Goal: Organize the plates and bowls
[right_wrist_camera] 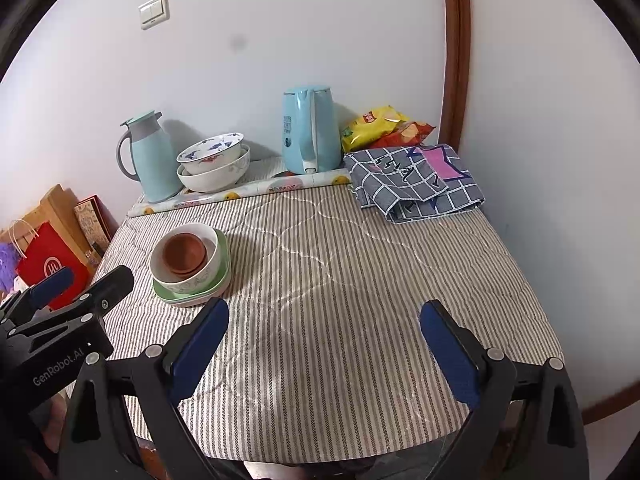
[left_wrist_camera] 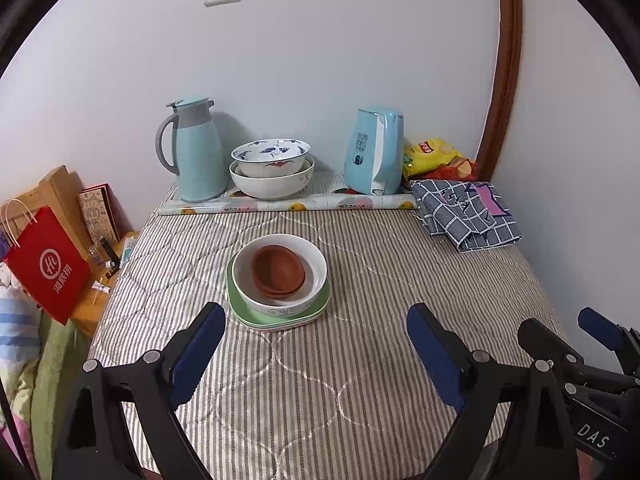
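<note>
Both the left tongs [left_wrist_camera: 316, 344] and right tongs [right_wrist_camera: 324, 344] are held wide apart, empty. The brown bowls [left_wrist_camera: 278, 270] are stacked in the white bowl [left_wrist_camera: 280, 276] on the green plates [left_wrist_camera: 280, 314]. The job looks nearly done.

You get soft, even indoor light; the kettle [right_wrist_camera: 308, 130] casts a faint shadow on the wall [right_wrist_camera: 280, 20], and fisheye bending darkens the corners.

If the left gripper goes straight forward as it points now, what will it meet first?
Probably the stack in front of it: the white bowl on the green plates. The left gripper is open; its exact height is unclear.
</note>
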The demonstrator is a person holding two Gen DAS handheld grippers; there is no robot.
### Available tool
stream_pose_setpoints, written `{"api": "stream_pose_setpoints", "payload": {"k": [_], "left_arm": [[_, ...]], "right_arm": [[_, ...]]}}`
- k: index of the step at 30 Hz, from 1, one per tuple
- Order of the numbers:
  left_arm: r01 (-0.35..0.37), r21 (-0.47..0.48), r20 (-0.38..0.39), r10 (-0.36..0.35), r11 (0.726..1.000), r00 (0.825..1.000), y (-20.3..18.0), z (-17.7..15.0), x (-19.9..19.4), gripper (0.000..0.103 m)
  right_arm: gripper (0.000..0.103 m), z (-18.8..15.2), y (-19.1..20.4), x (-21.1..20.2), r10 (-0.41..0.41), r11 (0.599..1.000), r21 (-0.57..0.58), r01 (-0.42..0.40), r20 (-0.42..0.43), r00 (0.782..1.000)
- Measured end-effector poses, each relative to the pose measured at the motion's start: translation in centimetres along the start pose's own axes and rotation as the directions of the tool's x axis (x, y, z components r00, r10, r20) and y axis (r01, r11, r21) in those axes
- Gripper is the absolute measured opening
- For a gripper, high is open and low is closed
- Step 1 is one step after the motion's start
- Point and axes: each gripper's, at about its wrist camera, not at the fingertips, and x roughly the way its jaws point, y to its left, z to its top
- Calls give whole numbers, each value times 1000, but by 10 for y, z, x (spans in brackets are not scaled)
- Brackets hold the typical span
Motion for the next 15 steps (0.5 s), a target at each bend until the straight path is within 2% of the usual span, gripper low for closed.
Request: {"api": "stream_pose_setpoints", "payload": {"k": [15], "left_arm": [[7,-19,5,-7,1000,1000,5,1,-1,92]], "right_arm": [[96,1,1,-1,-6,1000,-2,6,0,1000]]}}
